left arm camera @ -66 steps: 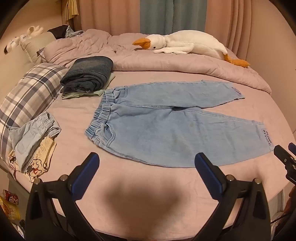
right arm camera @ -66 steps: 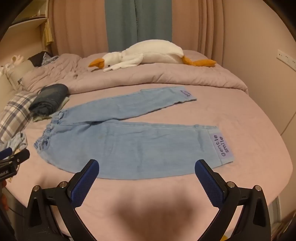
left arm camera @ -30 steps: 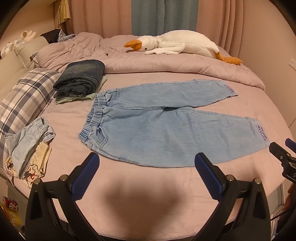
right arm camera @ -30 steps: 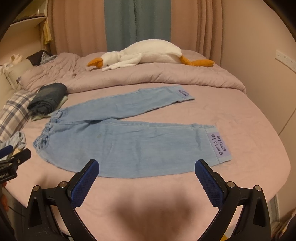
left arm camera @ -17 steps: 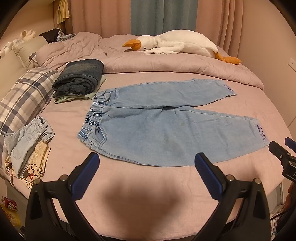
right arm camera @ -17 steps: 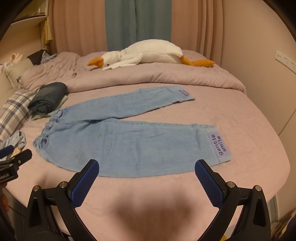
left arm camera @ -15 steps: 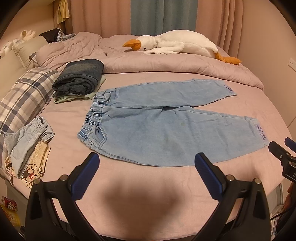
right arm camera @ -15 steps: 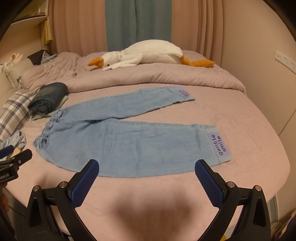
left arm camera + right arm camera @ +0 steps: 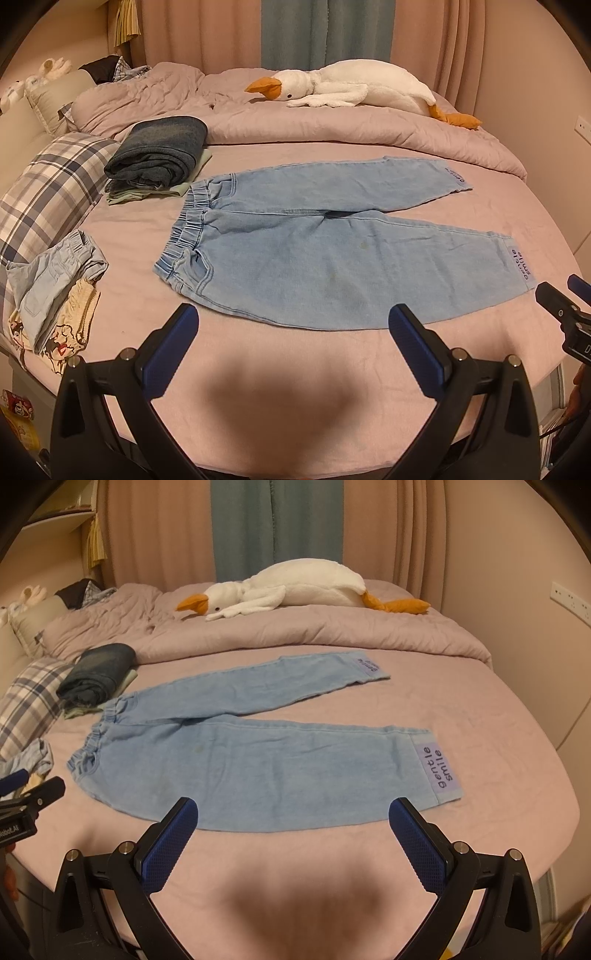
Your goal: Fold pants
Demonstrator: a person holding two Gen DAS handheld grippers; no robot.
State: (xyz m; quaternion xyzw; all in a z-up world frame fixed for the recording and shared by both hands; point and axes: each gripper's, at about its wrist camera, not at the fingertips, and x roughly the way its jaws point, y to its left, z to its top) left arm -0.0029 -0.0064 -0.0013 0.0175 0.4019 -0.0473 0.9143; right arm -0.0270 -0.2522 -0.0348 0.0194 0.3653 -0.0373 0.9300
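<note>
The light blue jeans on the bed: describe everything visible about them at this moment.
The light blue jeans look like soft washed denim. They lie flat and unfolded on the pink bed sheet, elastic waistband toward the plaid pillow, legs spread in a narrow V. Each cuff has a lilac patch; the near one reads "gentle smile". Faint yellowish spots mark the near leg. Neither open gripper touches them. The waistband's far corner lies right by the pale green garment under the folded dark jeans; contact unclear.
</note>
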